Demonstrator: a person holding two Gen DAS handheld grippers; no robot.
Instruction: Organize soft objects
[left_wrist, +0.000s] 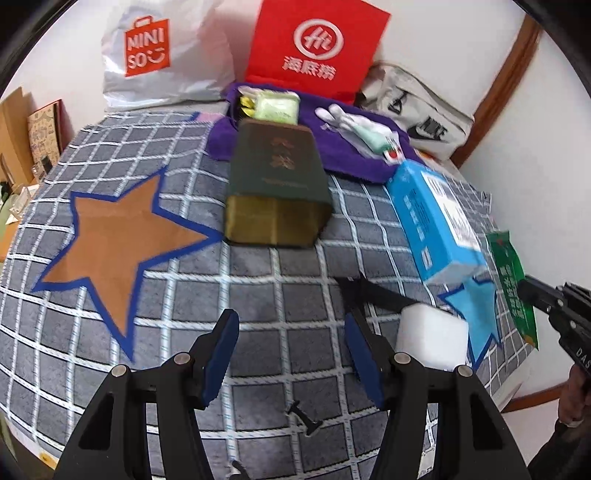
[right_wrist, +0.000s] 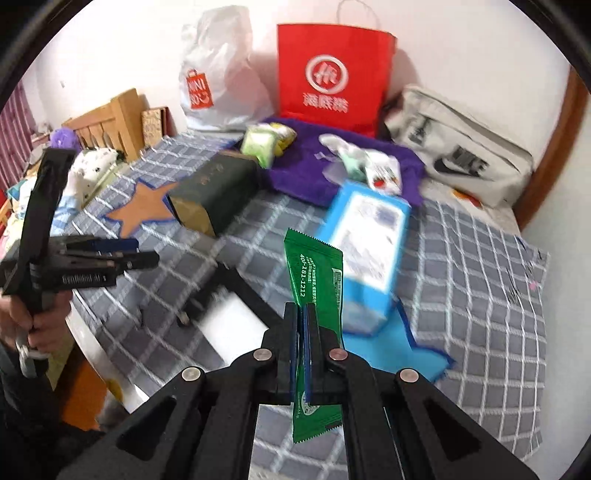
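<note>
A: Left wrist view. Left gripper (left_wrist: 291, 354) is part open with nothing between the fingers, hovering over the checked blanket (left_wrist: 110, 369). A white block (left_wrist: 432, 341) lies just right of its right finger, not touched. The right gripper (left_wrist: 532, 291) comes in at the far right edge with the green sachet (left_wrist: 511, 280) in its tips.

B: Where does the stuff go?

A: My read: the purple towel (left_wrist: 347, 162) at the back. A pale green pack (left_wrist: 279, 107) and a white-and-mint bundle (left_wrist: 364, 131) already lie on it. A dark green box (left_wrist: 279, 184) and a blue box (left_wrist: 436, 225) lie on the blanket in front of it.

B: Right wrist view?

A: Right gripper (right_wrist: 303, 314) is clamped flat on the green sachet (right_wrist: 314, 273), held off the blanket; the top sticks up past the tips and the bottom hangs below the fingers. The grip sits about mid-length. Left gripper (right_wrist: 144, 254) is at the left edge, side-on; its gap can't be read from here.

B: Step?

A: Sachet picked, so I'd call it the carry phase. Next move: go forward over the blue box (right_wrist: 365, 243) to the purple towel (right_wrist: 295, 166) and open over a bare patch. Needs enough height to clear the box. The left one has no job yet; the white block is its nearest candidate.
</note>
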